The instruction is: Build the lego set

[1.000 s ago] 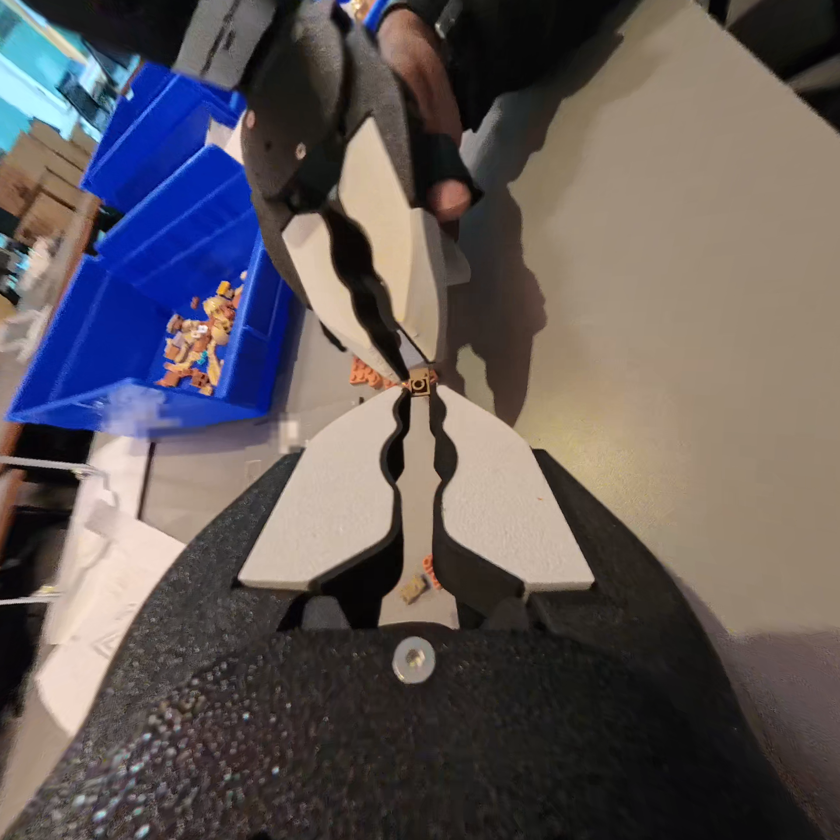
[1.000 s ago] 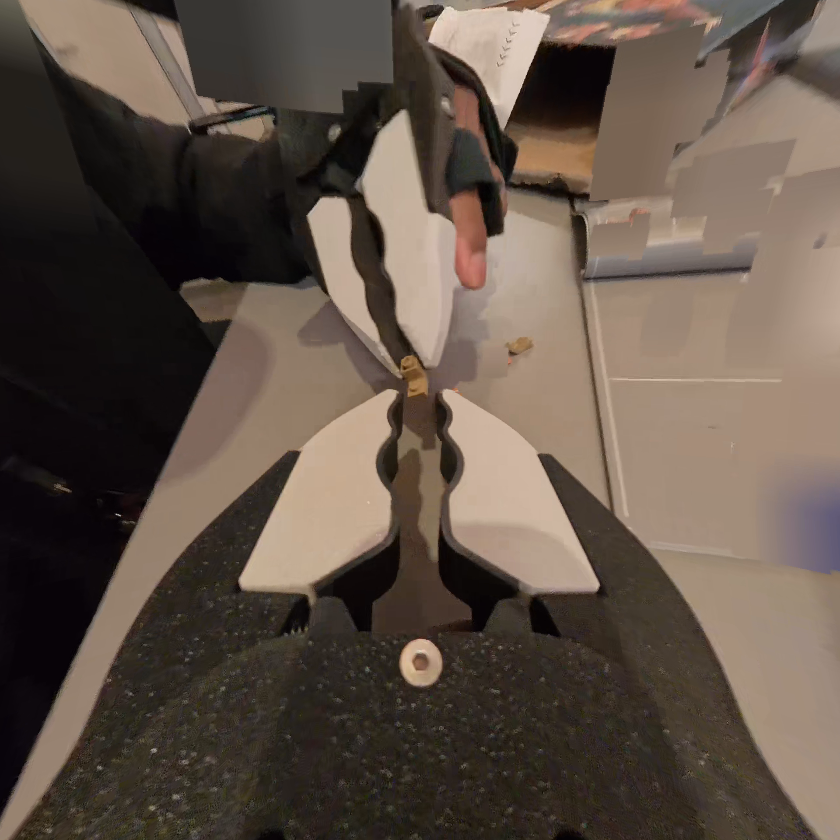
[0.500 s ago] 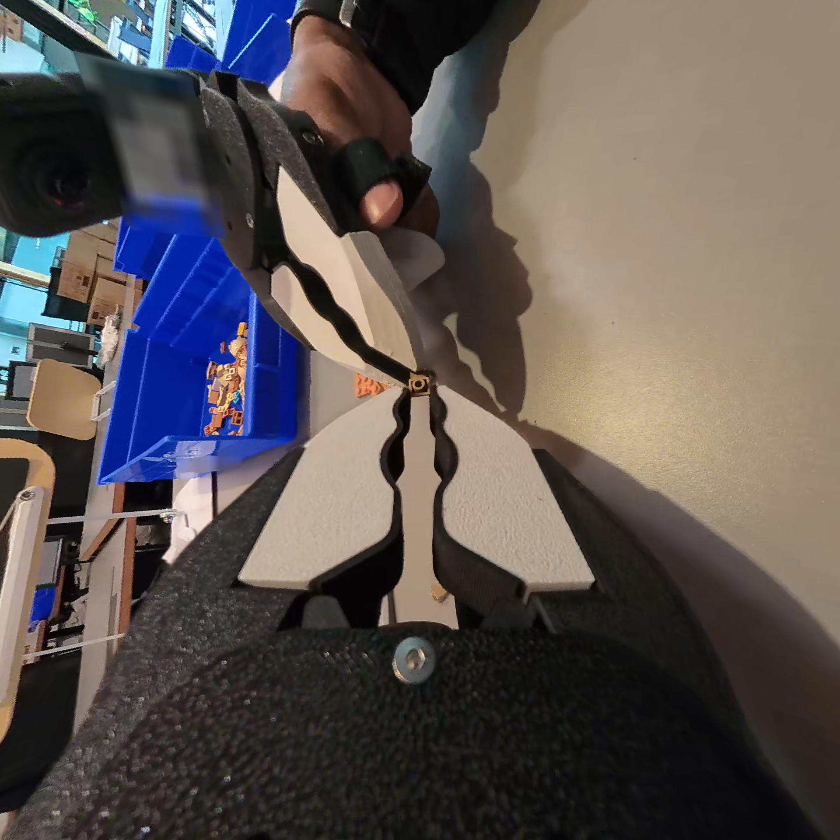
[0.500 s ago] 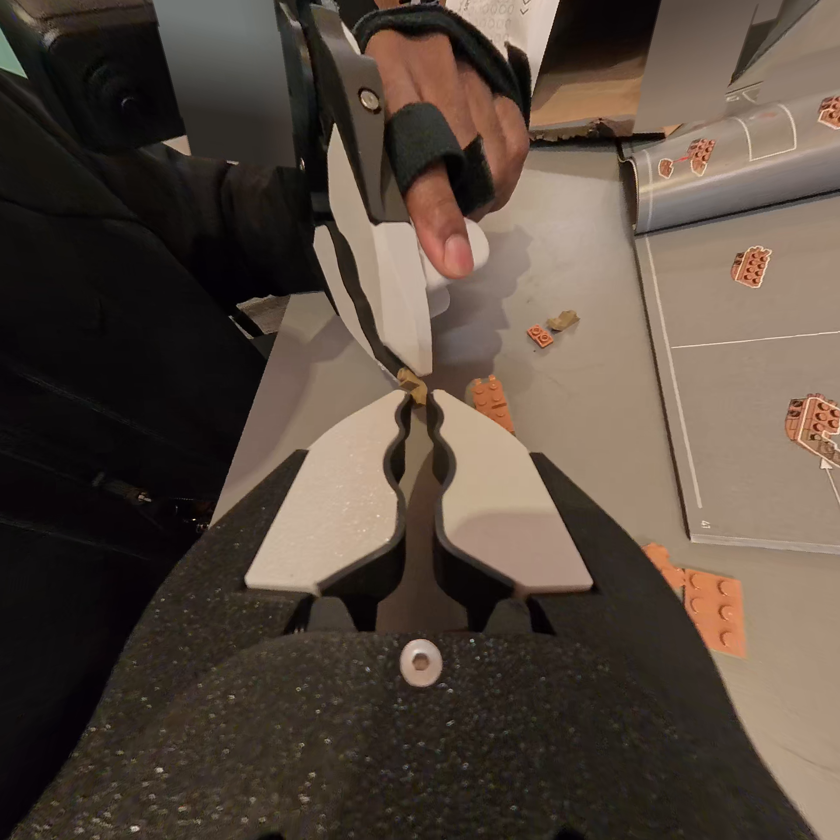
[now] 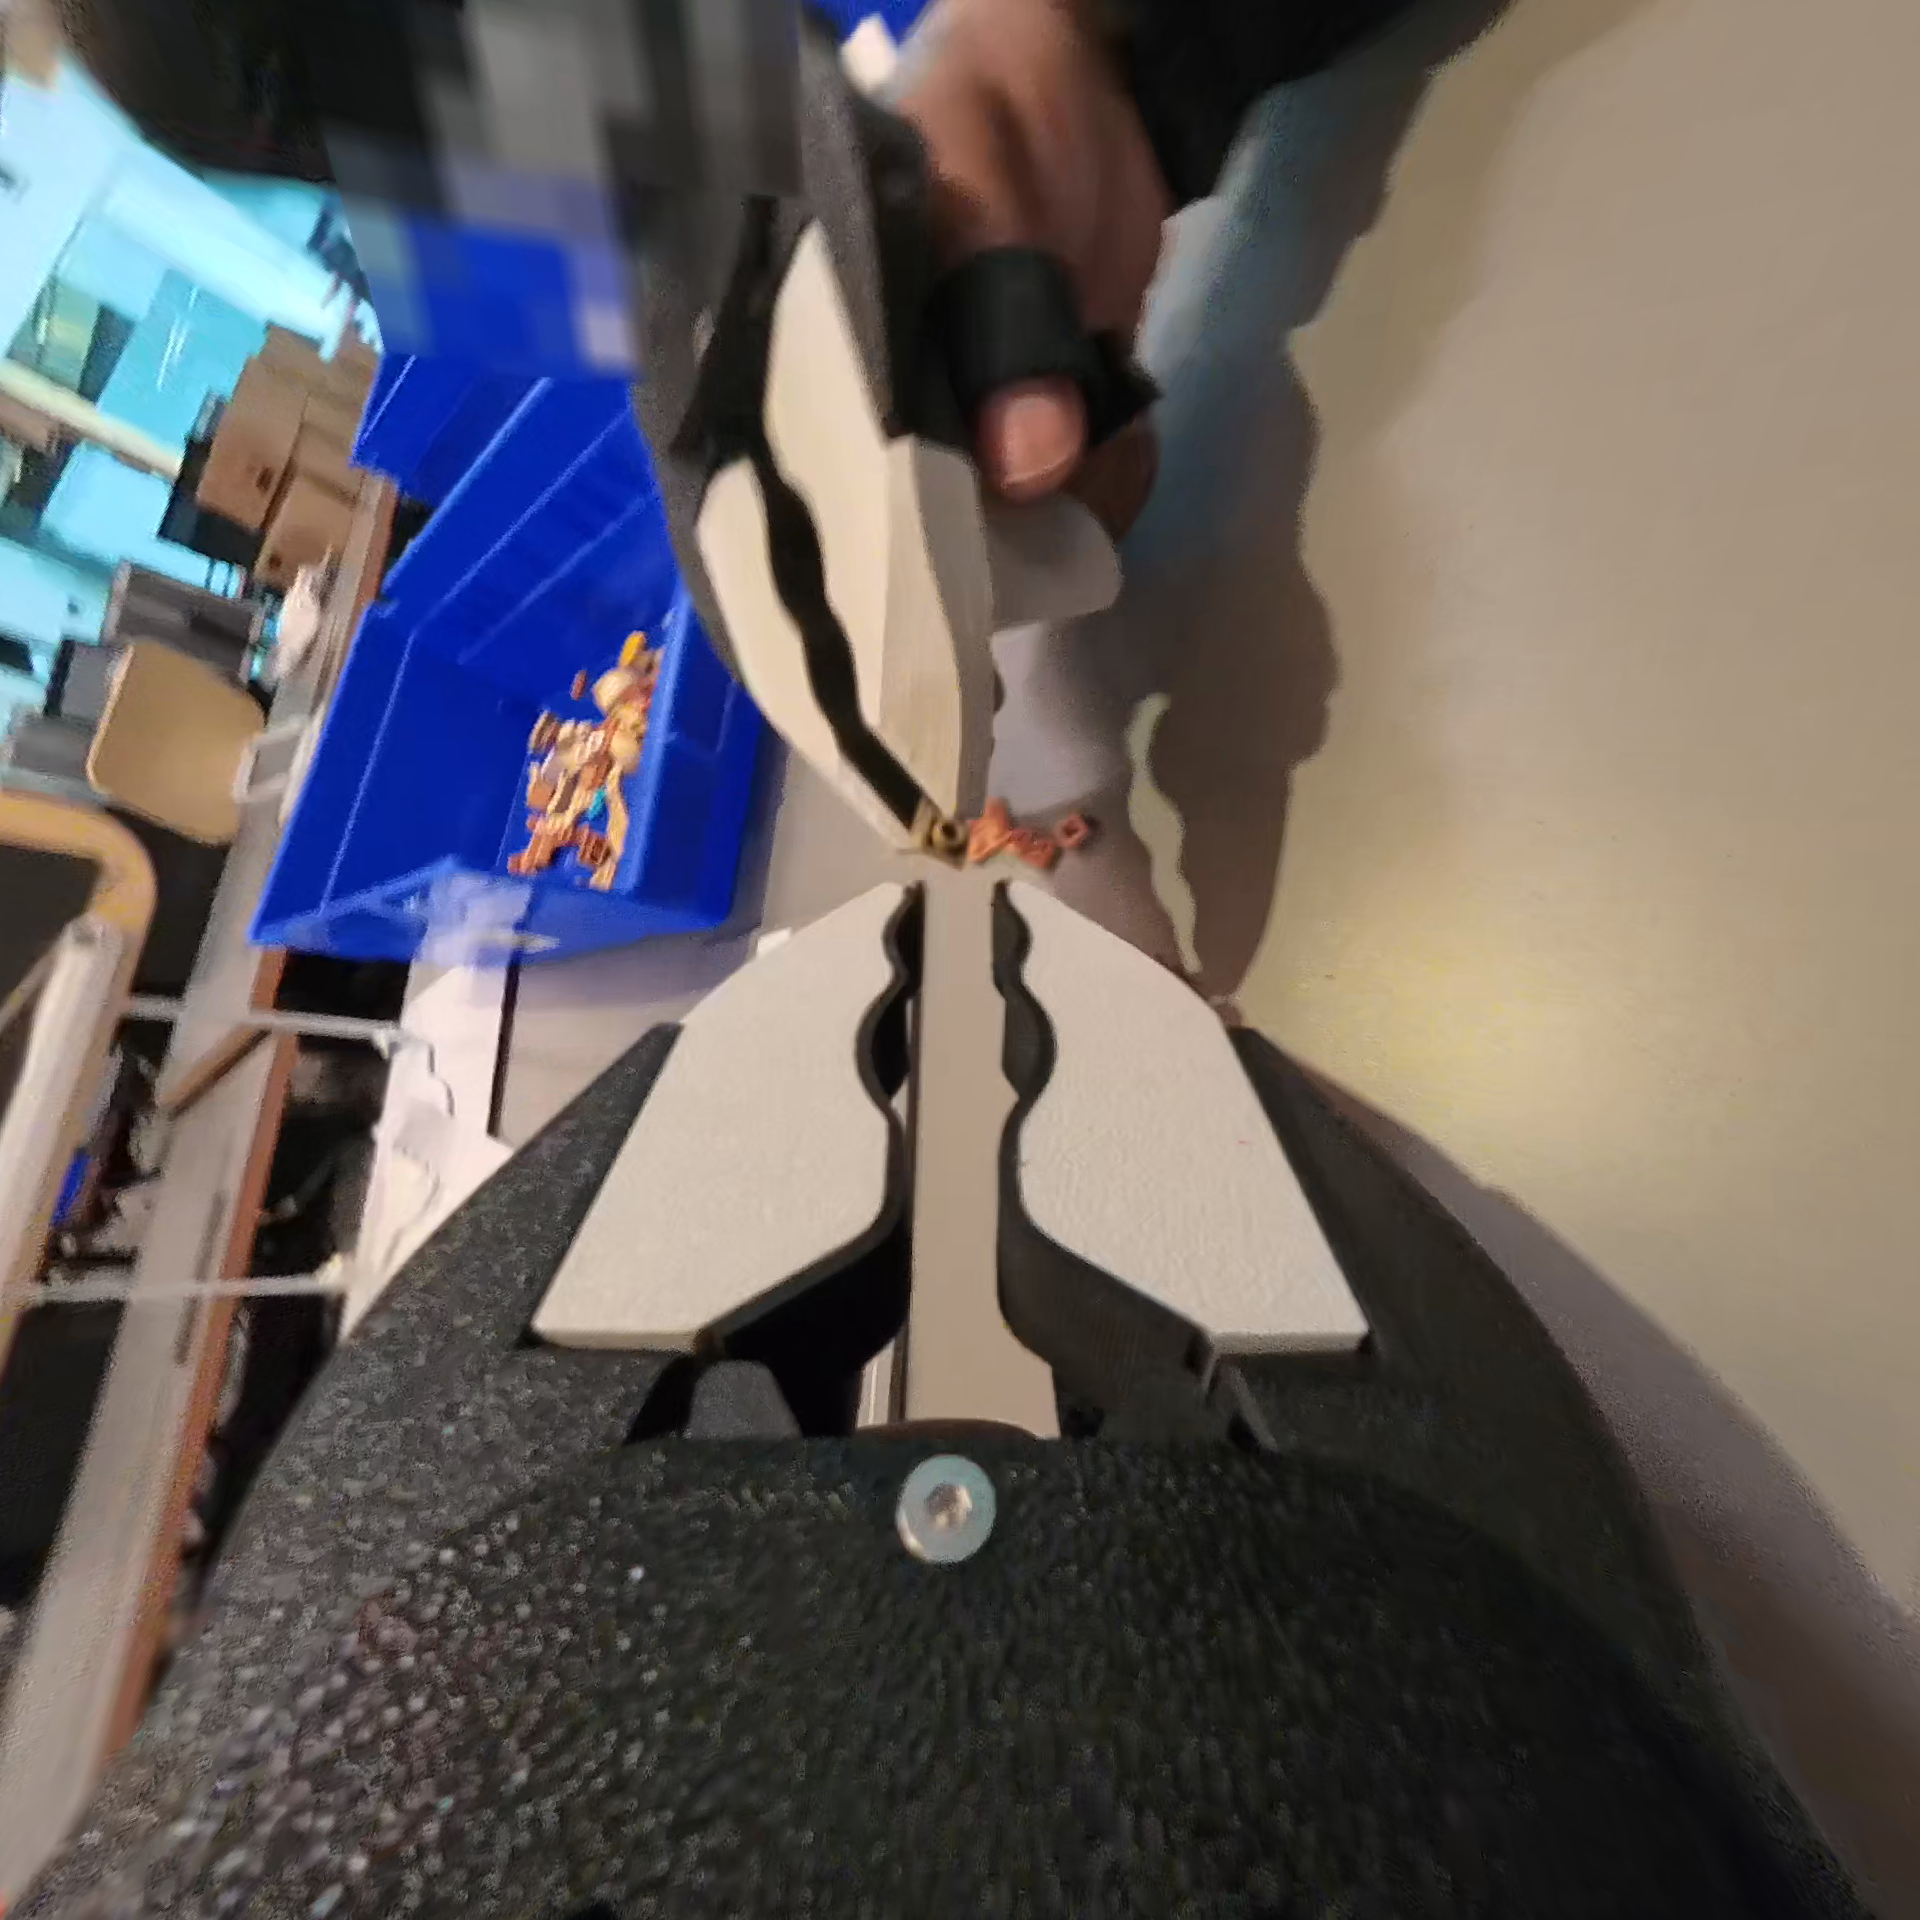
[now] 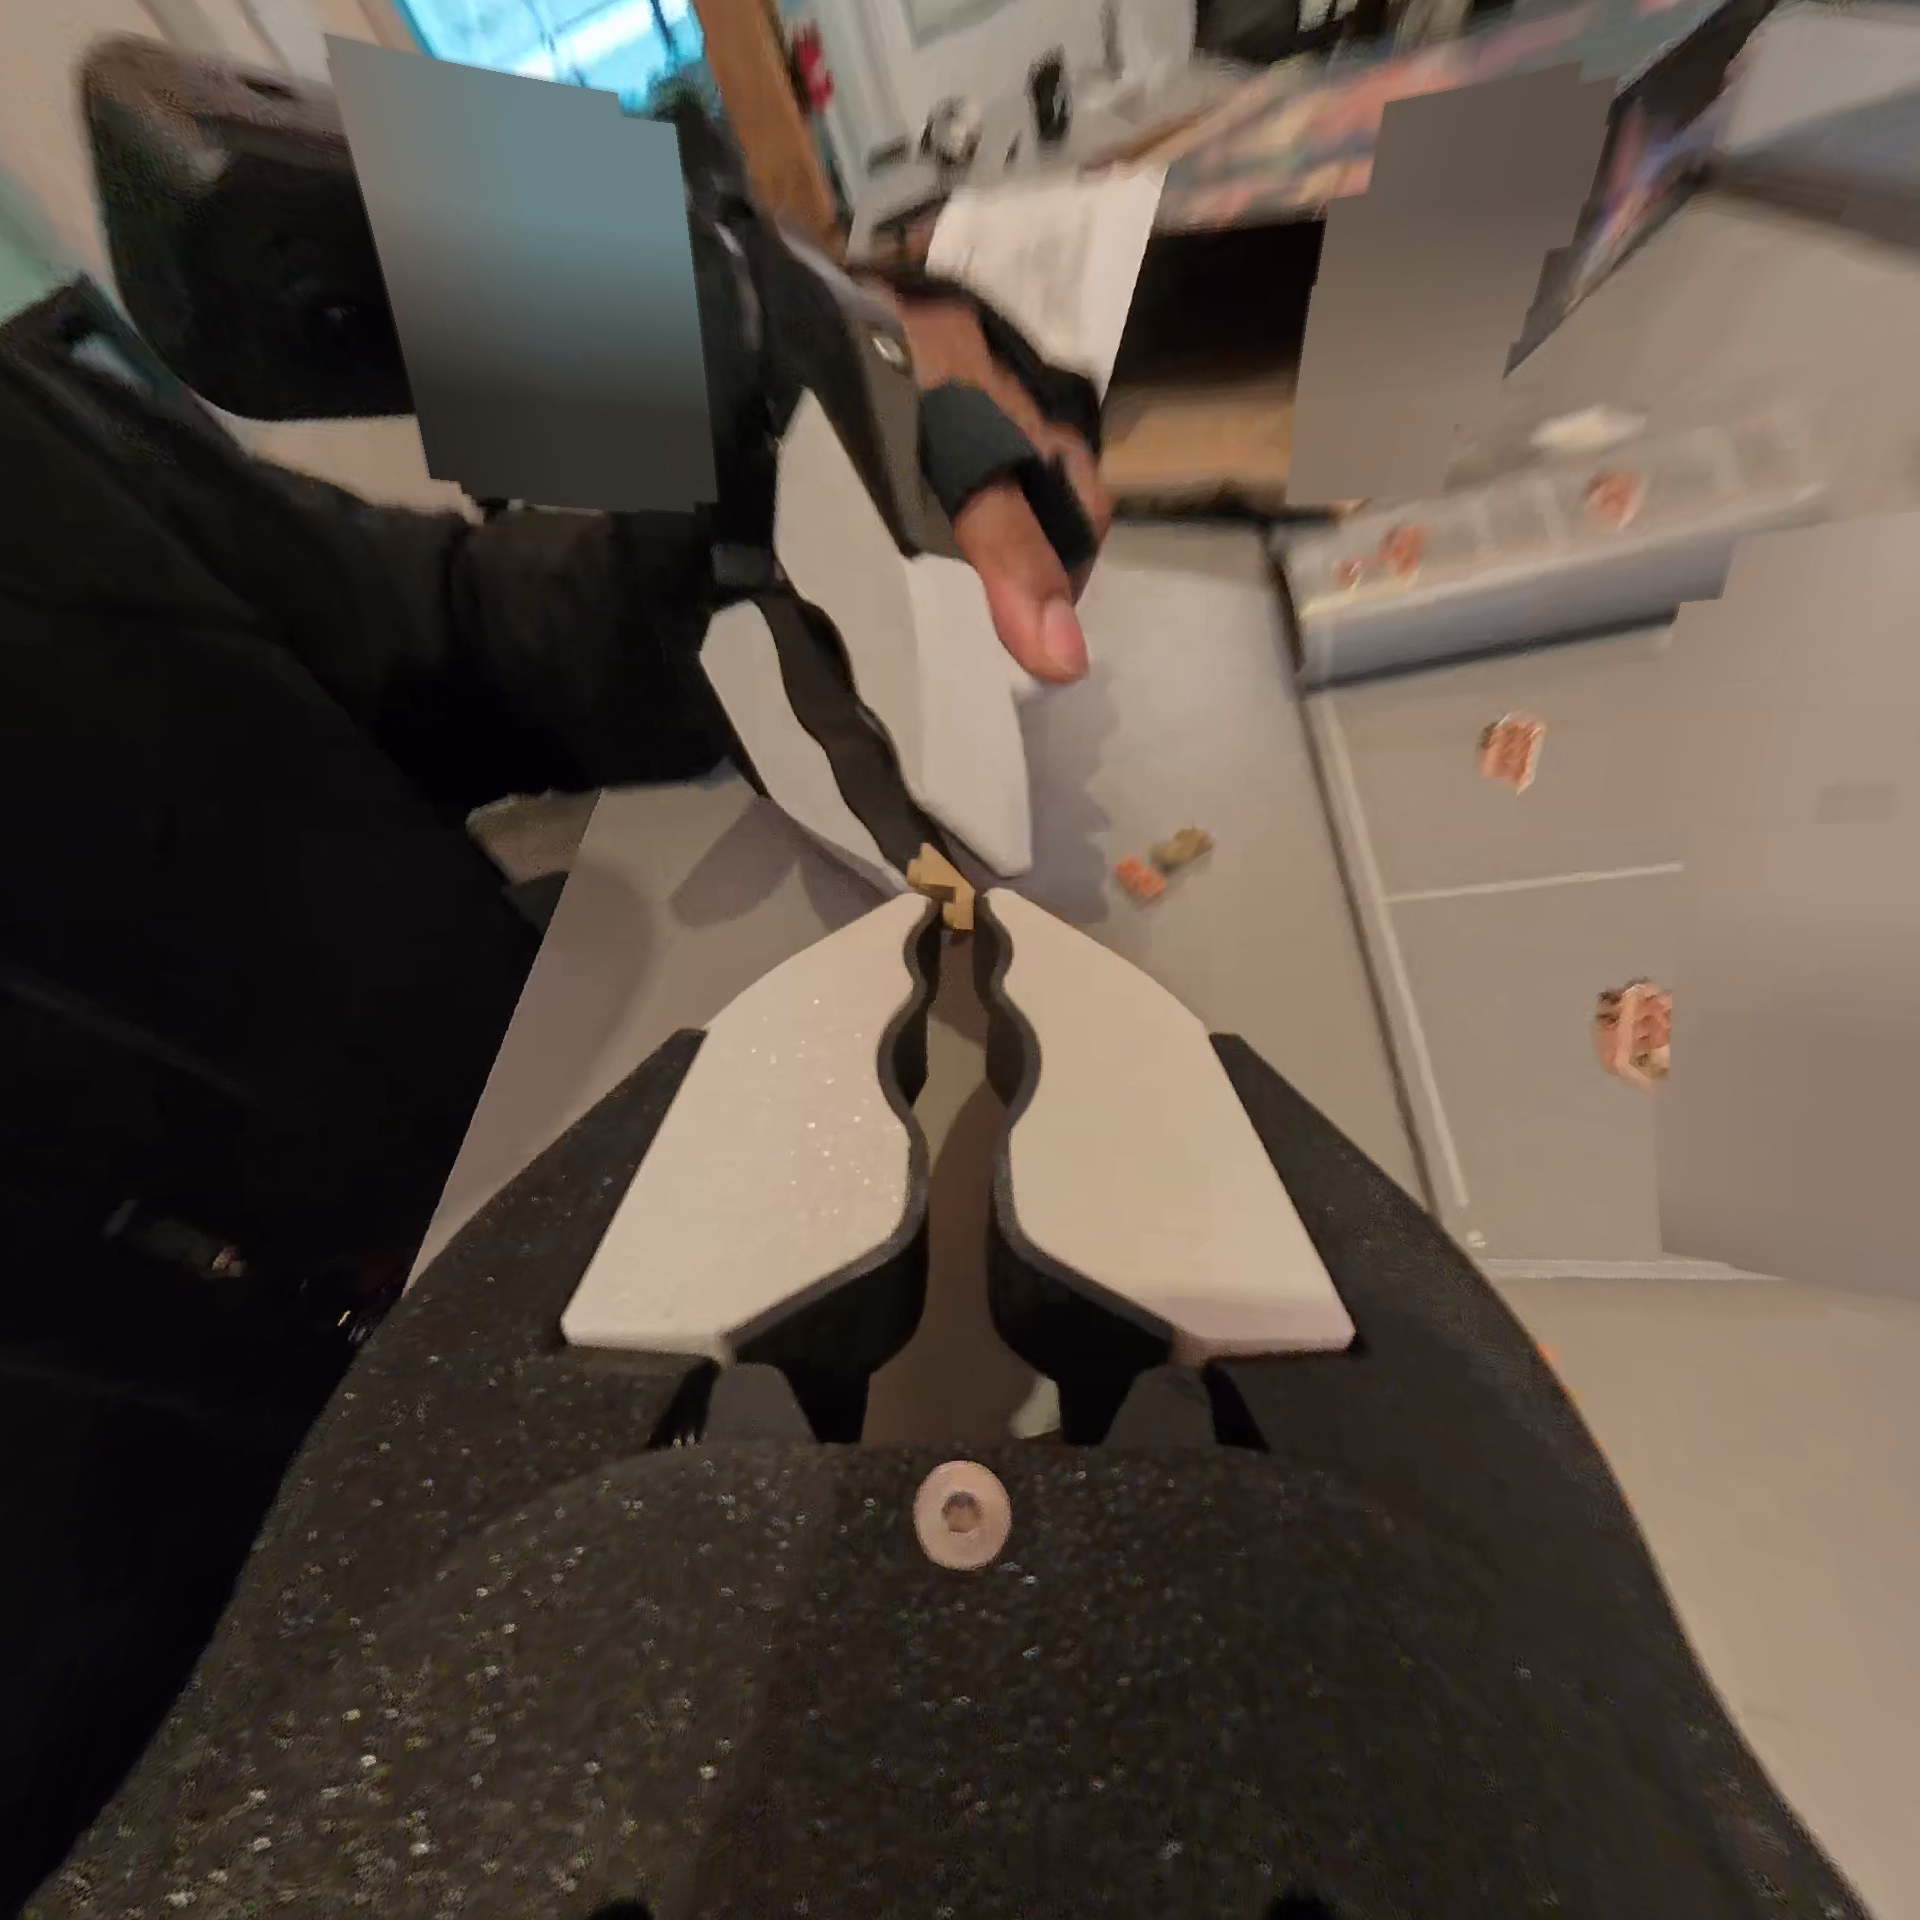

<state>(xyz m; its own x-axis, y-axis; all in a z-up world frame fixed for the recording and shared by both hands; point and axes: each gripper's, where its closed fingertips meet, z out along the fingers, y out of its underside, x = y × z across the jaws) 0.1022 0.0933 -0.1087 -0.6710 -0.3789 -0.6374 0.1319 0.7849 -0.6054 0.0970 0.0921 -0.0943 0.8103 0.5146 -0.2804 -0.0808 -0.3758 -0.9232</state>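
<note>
Two grippers meet tip to tip at the centre of both views, with one small tan brick piece (image 6: pixel 943 891) between them; it may be two tiny parts joined, but the blur leaves that uncertain.

The right gripper (image 6: pixel 954 916) rises from the bottom of its own view and is clamped on the tan brick piece, one fingertip on each side. The left gripper (image 5: pixel 951 891) has its jaws parted with bare table showing through the gap. The piece sits just past its tips, not between them.

Each view also shows the other gripper slanting down from the upper middle of the frame, tips downward. The right hand (image 5: pixel 1029 208) and the left hand (image 6: pixel 997 499) each grip a handle from above, with one finger in a black strap loop pointing down along the tool.

On the grey table (image 6: pixel 1226 1039), right of centre, lie one orange brick (image 6: pixel 1141 878) and one olive piece (image 6: pixel 1184 847), touching or nearly so. At the right edge is one open booklet (image 6: pixel 1538 935) with brick pictures. At least two blue bins (image 5: pixel 447 727) stand at the left of the left view. One holds a heap of tan and orange pieces (image 5: pixel 587 769).
</note>
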